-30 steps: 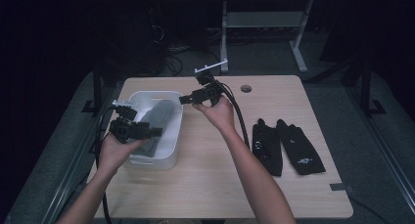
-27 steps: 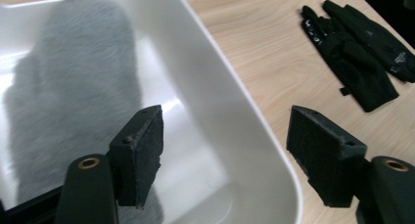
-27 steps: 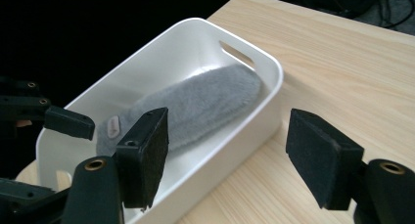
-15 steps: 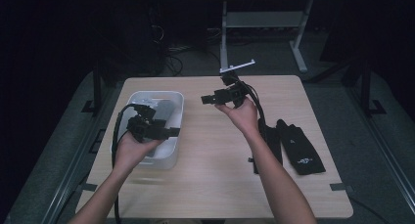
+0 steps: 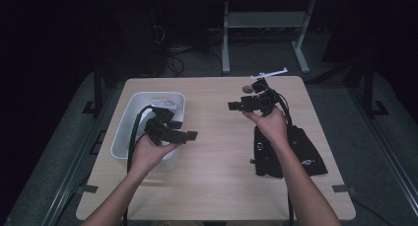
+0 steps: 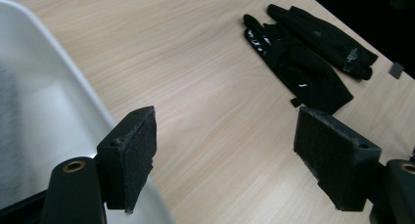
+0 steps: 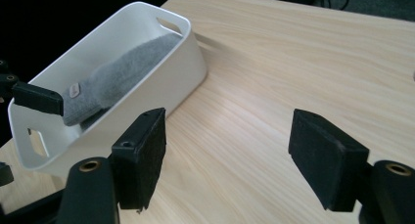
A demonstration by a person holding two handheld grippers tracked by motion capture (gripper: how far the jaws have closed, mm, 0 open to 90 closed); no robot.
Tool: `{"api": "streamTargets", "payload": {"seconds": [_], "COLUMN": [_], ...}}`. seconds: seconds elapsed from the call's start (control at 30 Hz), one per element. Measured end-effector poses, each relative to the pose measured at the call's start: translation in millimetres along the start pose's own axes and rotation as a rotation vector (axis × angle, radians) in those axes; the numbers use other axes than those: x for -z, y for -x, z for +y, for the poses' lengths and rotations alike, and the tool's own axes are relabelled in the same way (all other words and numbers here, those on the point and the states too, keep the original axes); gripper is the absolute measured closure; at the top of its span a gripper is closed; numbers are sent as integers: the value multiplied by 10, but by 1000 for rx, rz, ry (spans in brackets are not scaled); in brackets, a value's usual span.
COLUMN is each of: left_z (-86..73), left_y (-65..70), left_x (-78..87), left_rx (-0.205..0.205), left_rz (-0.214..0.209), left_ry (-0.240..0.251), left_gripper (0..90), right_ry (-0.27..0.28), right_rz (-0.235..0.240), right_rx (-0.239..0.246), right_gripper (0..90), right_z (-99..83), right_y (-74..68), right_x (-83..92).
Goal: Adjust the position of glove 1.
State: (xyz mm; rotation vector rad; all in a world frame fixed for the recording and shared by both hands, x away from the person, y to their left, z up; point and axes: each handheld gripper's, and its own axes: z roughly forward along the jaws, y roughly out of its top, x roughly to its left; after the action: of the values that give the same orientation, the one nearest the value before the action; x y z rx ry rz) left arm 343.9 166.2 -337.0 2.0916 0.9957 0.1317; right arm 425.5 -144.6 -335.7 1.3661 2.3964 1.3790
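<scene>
Flat black gloves on pale woodgrain table

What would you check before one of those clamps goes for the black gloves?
1. Left gripper jaws open, nothing between them: ok; they have just been opening.
2. Right gripper jaws open and empty: ok.
3. Black gloves flat on the table, nothing on top of them: ok.
4. White bin upright, with room beside the grey glove: ok.
5. Right gripper aimed at the gloves: not ok, it points toward the bin.
6. Whether the two black gloves overlap: cannot tell.
</scene>
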Motion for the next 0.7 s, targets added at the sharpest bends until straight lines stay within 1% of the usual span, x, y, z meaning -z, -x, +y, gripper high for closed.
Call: {"api": "streamTargets", "payload": {"seconds": [0.03, 0.07, 0.1, 0.13, 0.17, 0.23, 0.3, 0.33, 0.37, 0.4, 0.43, 0.47, 0.5, 0.57, 0.6, 0.67, 0.7], "left_z": [5, 10, 12, 17, 19, 26, 35, 38, 42, 46, 52, 52, 53, 53, 53, 50, 42], "left_y": [23, 38, 59, 72, 94, 129, 162, 185, 199, 218, 250, 250, 277, 293, 303, 324, 354], "left_x": [-19, -32, -52, -64, -83, -108, -130, -146, -155, -171, -194, -194, -215, -231, -240, -259, -287], "left_rx": [1, -8, -5, -13, -6, -16, -24, -23, -32, -31, -39, -39, -46, -41, -46, -59, -50], "left_rz": [1, -1, -2, -6, -10, -16, -21, -24, -27, -33, -42, -42, -44, -47, -47, -48, -56], "left_ry": [4, 0, 5, -1, 6, 8, 6, 13, 9, 12, 7, 7, 9, 15, 13, 12, 17], "left_gripper": [226, 226, 224, 222, 220, 218, 217, 216, 216, 215, 215, 215, 215, 213, 212, 212, 211], "right_ry": [6, 6, 7, 9, 9, 11, 8, 13, 20, 20, 19, 19, 17, 13, 7, 16, 14], "right_rz": [-12, -12, -12, -15, -19, -28, -32, -36, -39, -39, -48, -48, -58, -62, -67, -74, -80], "right_rx": [-1, -1, -7, -9, -15, -14, -19, -19, -17, -21, -24, -24, -22, -24, -32, -34, -44], "right_gripper": [297, 297, 297, 296, 296, 293, 292, 294, 294, 293, 289, 289, 286, 281, 278, 279, 279], "right_z": [-43, -43, -62, -81, -100, -157, -171, -192, -212, -229, -268, -268, -313, -335, -354, -407, -462], "right_y": [40, 40, 57, 78, 94, 145, 160, 173, 190, 210, 247, 247, 290, 314, 335, 379, 423], "right_x": [58, 58, 88, 116, 143, 223, 248, 278, 306, 331, 378, 378, 424, 444, 466, 516, 558]}}
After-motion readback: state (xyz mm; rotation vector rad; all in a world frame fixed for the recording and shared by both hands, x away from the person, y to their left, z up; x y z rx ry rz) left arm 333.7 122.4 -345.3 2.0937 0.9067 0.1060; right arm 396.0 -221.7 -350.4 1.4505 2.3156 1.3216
